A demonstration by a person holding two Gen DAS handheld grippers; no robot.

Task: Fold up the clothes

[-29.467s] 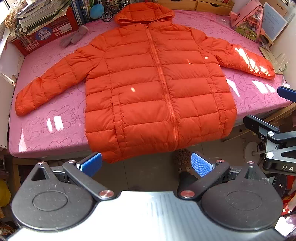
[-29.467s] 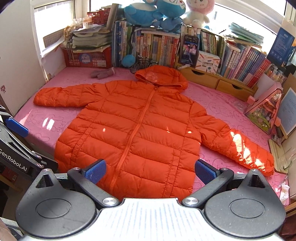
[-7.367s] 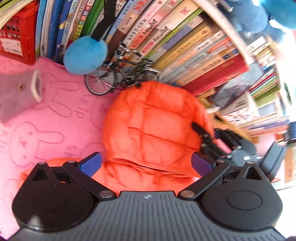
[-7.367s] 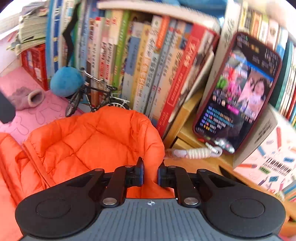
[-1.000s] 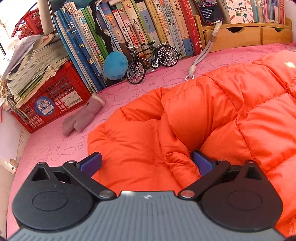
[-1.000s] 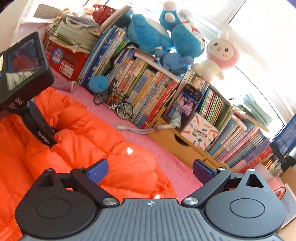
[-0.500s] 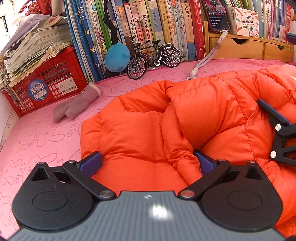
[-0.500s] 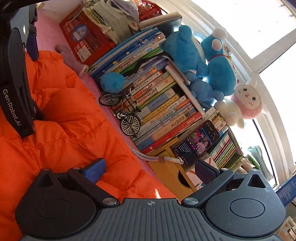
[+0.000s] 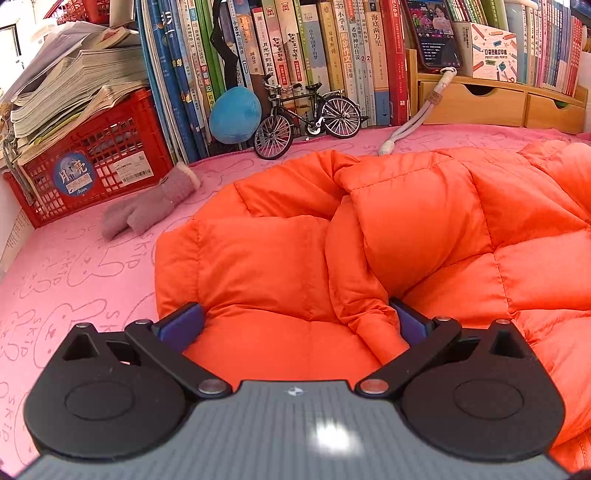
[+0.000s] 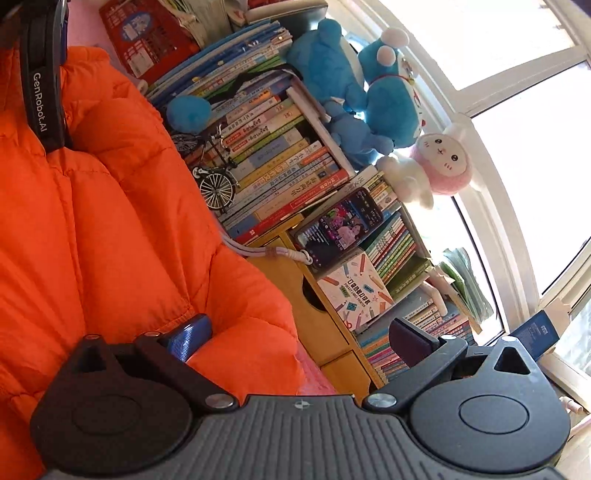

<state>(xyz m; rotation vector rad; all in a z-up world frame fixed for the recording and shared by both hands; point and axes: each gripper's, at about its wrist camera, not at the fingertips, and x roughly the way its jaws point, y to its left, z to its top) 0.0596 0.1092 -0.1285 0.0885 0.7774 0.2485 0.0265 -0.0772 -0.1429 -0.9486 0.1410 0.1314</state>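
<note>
Orange puffer jacket bunched on pink bunny-print cover, bulging up between the fingers of both claws. Left gripper spread wide, padding between its fingers. Right gripper spread wide, left pad touching jacket edge. Beyond: grey glove, toy bicycle, books.

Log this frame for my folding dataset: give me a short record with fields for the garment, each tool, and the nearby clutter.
garment: orange puffer jacket, bunched and partly folded on the pink mat
left tool: open, jacket fabric bulging between its fingers
right tool: open, left finger against the jacket's edge
clutter: grey glove, model bicycle, red crate, phone leaning on the books
</note>
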